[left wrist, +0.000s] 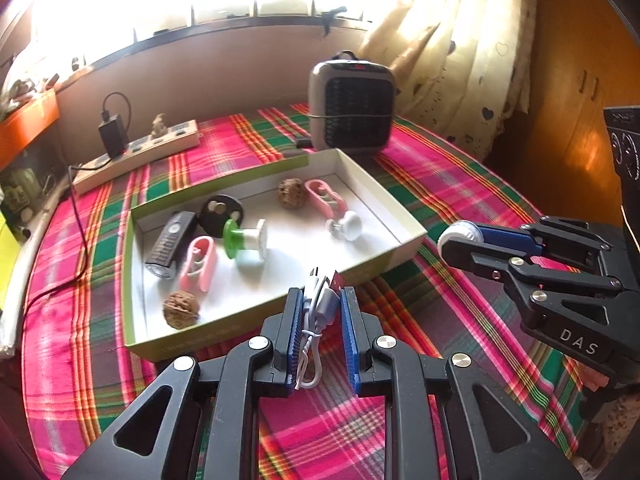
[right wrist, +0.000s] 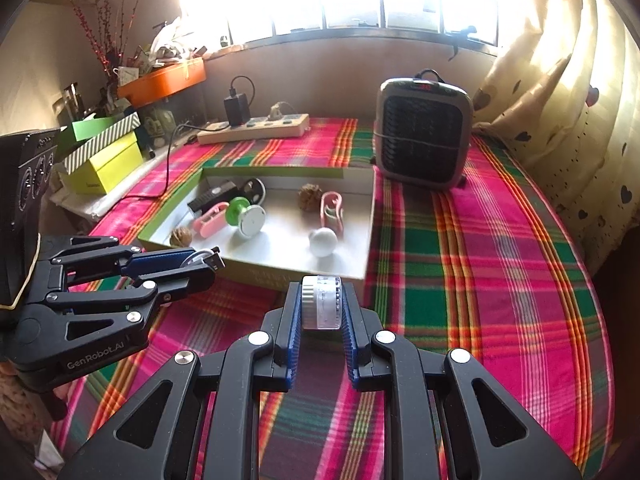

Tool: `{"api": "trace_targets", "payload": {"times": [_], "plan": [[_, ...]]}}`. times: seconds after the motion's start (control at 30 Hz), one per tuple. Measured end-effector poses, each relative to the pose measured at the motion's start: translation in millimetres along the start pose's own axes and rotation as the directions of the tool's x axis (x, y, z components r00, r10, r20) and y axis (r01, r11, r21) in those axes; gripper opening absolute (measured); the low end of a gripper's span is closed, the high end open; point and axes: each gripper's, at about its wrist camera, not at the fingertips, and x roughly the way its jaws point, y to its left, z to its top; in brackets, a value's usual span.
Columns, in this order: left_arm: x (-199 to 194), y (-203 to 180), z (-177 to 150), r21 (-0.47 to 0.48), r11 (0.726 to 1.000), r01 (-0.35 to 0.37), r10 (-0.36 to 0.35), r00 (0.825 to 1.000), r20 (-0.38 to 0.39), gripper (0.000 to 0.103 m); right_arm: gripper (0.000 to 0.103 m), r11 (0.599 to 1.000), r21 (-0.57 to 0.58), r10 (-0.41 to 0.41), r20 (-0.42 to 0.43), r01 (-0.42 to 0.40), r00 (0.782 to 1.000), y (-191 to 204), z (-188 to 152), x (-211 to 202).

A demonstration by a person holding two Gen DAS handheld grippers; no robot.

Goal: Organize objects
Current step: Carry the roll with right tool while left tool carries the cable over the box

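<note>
The left claw (left wrist: 320,300) grips a coiled white USB cable (left wrist: 318,308) just before the near wall of the shallow white cardboard tray (left wrist: 404,216); its loose loop could snag there. The right claw (right wrist: 320,304) clamps a clear round plastic dial (right wrist: 321,302) above the plaid-covered table (right wrist: 480,260), which could roll out.

Both grippers are showing black skeletal linkages with triangular cut-outs, silver round screws at the pivots, and blue ribbed pads. The left gripper (right wrist: 208,260) is bearing white "GenRobot.AI" lettering; the right gripper (left wrist: 460,240) is displaying "DAS".
</note>
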Motion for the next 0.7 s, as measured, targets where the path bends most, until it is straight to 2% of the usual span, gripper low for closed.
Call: {"api": "trace_targets", "payload": {"times": [0.7], "plan": [[20.4, 51.9, 17.4, -0.099, 0.993, -0.070, 0.070, 0.998, 0.000, 0.017, 0.020, 0.998, -0.050, 0.023, -0.015, -0.024, 1.000, 12.8, 40.2, 45.1]]}}
